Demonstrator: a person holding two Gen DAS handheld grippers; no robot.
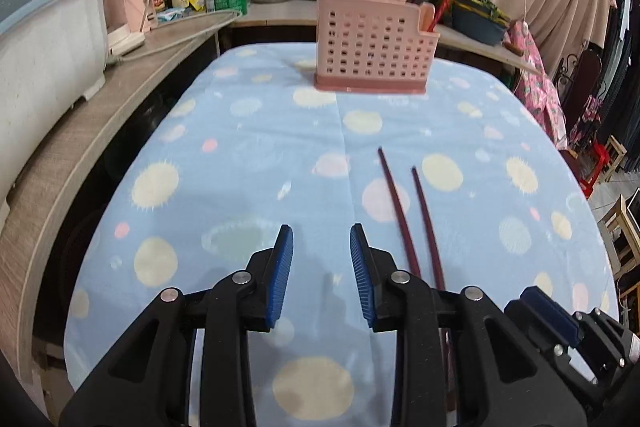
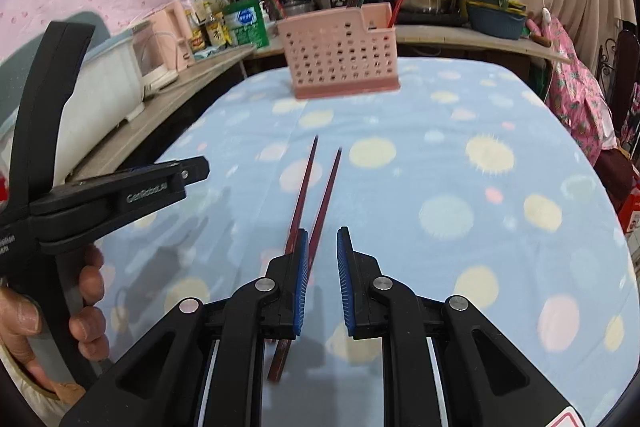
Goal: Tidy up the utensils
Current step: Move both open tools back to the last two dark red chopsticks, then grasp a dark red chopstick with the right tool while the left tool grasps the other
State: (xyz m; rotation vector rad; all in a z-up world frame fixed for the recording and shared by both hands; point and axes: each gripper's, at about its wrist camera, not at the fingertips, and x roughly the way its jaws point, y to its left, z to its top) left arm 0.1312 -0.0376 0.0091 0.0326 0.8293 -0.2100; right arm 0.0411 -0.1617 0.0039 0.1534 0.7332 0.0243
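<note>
Chopsticks [image 2: 316, 203] lie loose on the surface [image 2: 460, 155], awaiting the pink holder [image 2: 340, 55]. Right tool [image 2: 322, 267] hovers over their near ends, released; left tool [image 1: 322, 267] is likewise released, empty.

Dark-red chopsticks [image 1: 408, 223] flat before pink caddy [image 1: 370, 47]

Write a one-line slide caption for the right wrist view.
Open right gripper above two dark red chopsticks lying on the dotted blue cloth, pink utensil caddy beyond.
</note>
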